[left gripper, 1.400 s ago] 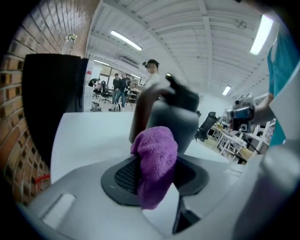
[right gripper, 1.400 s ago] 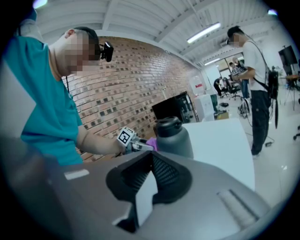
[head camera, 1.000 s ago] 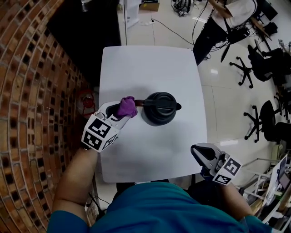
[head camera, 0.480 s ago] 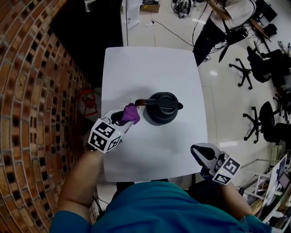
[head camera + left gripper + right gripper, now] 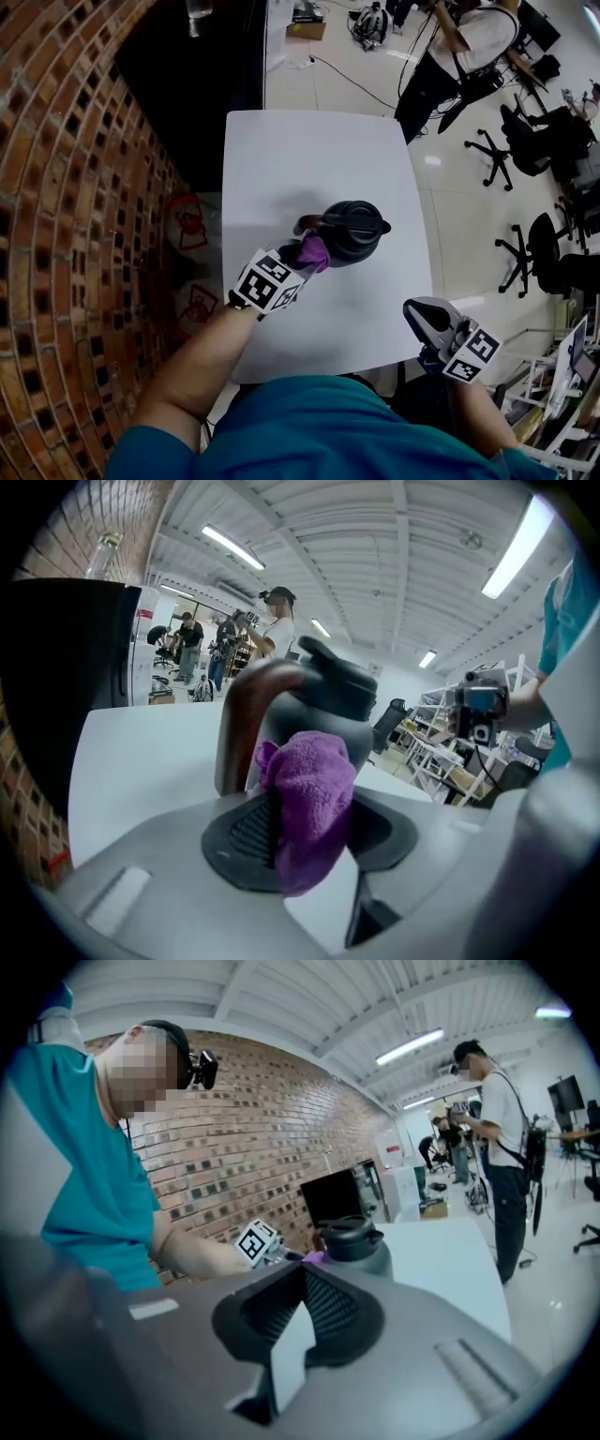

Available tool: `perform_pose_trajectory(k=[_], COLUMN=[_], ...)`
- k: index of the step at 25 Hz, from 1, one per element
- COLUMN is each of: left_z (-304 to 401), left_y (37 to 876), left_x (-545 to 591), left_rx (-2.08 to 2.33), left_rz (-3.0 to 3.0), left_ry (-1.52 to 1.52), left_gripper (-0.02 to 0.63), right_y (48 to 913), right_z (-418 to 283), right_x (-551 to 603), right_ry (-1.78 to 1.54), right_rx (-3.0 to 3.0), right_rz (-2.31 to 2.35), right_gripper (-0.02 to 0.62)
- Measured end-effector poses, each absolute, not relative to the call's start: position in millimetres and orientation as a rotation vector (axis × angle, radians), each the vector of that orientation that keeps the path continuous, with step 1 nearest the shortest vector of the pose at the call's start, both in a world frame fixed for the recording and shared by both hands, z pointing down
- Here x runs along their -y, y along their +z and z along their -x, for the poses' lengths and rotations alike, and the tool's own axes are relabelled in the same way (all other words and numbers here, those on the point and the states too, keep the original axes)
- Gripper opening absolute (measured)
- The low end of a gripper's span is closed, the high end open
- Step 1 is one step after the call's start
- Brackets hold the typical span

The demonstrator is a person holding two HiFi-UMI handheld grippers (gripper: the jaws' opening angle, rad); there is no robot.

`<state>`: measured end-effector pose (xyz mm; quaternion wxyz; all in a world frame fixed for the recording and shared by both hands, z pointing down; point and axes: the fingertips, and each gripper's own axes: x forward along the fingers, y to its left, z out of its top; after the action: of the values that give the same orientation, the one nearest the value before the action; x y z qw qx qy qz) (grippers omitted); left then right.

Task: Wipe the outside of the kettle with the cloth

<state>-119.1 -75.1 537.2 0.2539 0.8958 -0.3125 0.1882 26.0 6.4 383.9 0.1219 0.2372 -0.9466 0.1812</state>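
- The dark kettle (image 5: 354,230) stands upright near the middle of the white table (image 5: 309,141), its lid on and its brownish handle (image 5: 246,719) turned toward the brick wall (image 5: 75,187).
- The left gripper (image 5: 305,255) has its jaws clamped on a purple cloth (image 5: 307,803), which bunches up between the ribbed pads and sticks out past the tips.
- In the left gripper view the cloth lies against the lower side of the kettle's grey body, just beside the handle; in the head view the cloth (image 5: 313,251) touches the kettle's near-left edge.
- The right gripper (image 5: 424,315) is held well apart from the kettle, past the table's near-right corner.
- In the right gripper view its jaws (image 5: 302,1283) meet at the tips with nothing between them, and they point at the kettle (image 5: 356,1241) across the table.
- A person (image 5: 459,42) stands on the floor beyond the table's far corner, near some office chairs (image 5: 497,150).
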Motion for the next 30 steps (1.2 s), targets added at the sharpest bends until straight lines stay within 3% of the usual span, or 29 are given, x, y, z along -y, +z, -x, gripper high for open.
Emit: perform_pose_trajectory(k=[6, 15, 25, 30], left_z=[125.4, 206.6, 177.9, 149.0], left_y=[595.9, 547.0, 544.1, 525.1], left_x=[67.0, 113.3, 161.8, 173.1], left_rx=[0.819, 0.775, 0.242, 0.003], left_rz=[-2.344, -2.342, -2.409, -2.461], left_ry=[0.661, 0.625, 0.718, 0.613], left_gripper=[0.172, 0.170, 0.167, 0.167], right_y=[404.1, 403.6, 431.9, 438.5], right_z=[-52.2, -46.9, -48.0, -45.1], right_x=[13.4, 108.2, 140.6, 155.1], right_ry=[0.569, 0.479, 0.561, 0.568], right_rx=[2.770, 2.848, 2.784, 2.779], right_rz=[-0.632, -0.522, -0.538, -0.541], right_gripper=[0.004, 0.005, 0.005, 0.004])
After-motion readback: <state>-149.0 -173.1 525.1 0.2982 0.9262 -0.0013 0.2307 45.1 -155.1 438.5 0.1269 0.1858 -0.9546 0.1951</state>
